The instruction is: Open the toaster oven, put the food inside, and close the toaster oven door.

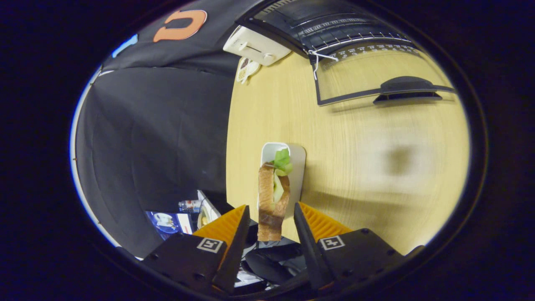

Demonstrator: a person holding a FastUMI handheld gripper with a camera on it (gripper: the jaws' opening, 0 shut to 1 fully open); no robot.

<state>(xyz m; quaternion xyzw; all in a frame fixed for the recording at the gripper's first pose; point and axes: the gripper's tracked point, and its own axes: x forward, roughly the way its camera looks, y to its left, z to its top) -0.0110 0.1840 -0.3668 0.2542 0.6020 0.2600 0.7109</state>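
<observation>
The black toaster oven's glass door (368, 79) lies open on the pale wooden bench (376, 167). The fingers (271, 221) stand wide around the toasted lettuce sandwich (271, 196), apparently unclamped; loading and closing remain.

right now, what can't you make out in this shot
- Grip on the sandwich: it stands between the gripper fingers, but a gap shows on both sides, so contact is unclear.
- Toaster oven interior: dark beyond the lowered door; only the rack edge shows.
- White tray: the sandwich covers much of it.
- Small items by the white control panel: too small to identify.
- Table patch: motion-blurred.
</observation>
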